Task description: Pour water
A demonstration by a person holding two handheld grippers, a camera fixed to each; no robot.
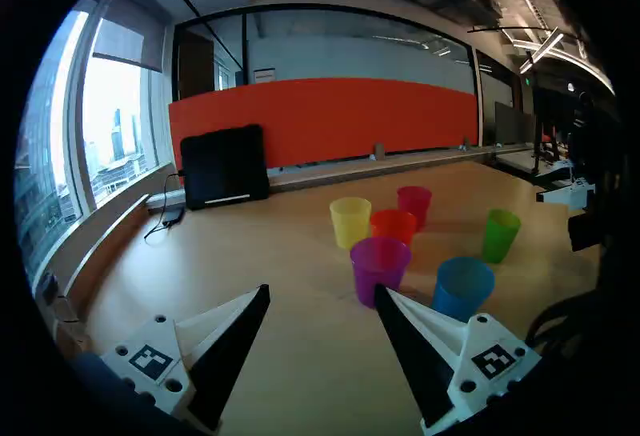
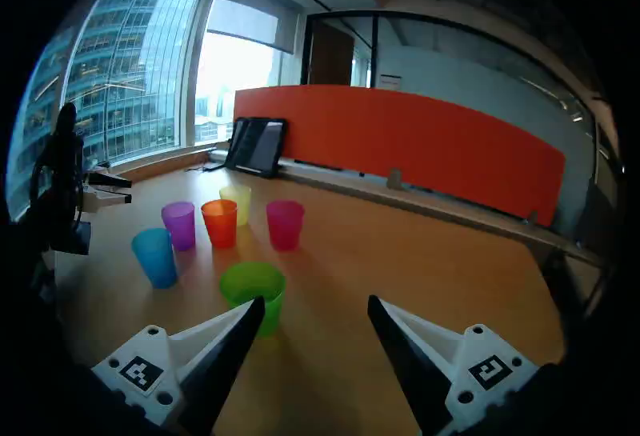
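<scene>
Left gripper view: tablet (image 1: 224,166) propped at left. Left gripper (image 1: 320,312), fingers apart, holding nothing. Purple cup (image 1: 379,268) and blue cup (image 1: 462,286) stand nearest on the table (image 1: 272,268).

Right gripper view: green cup (image 2: 253,290) nearest, just beyond the view's left-side finger. Right gripper (image 2: 312,312), fingers apart, empty.
</scene>
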